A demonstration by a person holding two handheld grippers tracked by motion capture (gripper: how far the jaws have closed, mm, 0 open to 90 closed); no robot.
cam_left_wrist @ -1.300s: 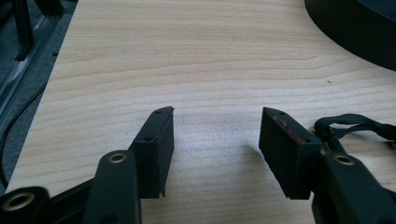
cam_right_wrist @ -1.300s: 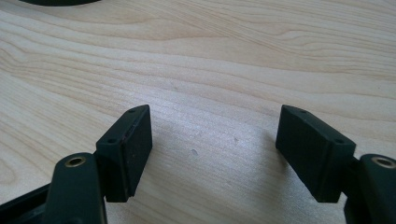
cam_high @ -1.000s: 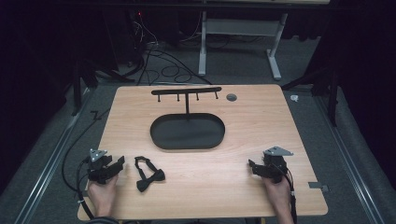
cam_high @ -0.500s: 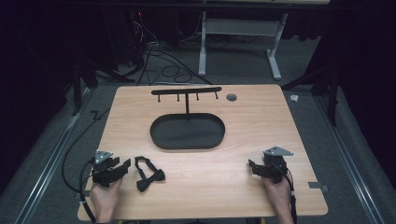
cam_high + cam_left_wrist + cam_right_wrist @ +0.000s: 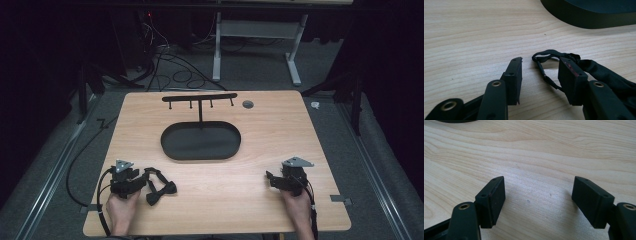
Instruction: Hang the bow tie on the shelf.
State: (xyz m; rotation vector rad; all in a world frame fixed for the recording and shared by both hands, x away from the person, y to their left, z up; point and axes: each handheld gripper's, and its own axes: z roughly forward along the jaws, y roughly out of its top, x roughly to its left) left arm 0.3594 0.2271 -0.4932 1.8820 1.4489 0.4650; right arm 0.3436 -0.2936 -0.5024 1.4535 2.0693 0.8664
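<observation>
Since the earlier frames, your left gripper had slid rightward across the lower left of the high view until it met the black bow tie, and its jaws had just been closing, with the tie's thin strap between them. Your right gripper had kept its place at the lower right of the frame.

In the high view, the bow tie lay on the wooden table just right of your left gripper, below and left of the black oval tray at the centre. The T-shaped hook rack stood behind the tray.

In the left gripper view, your jaws stood apart. The strap loop lay on the table in the gap near the right jaw, and I could not tell whether that jaw's pad touched it; the left pad was clear of it. The tie's cloth ran off toward the right edge, and the tray's wall crossed the upper right.

In the right gripper view, your jaws stood wide apart over bare wood.
</observation>
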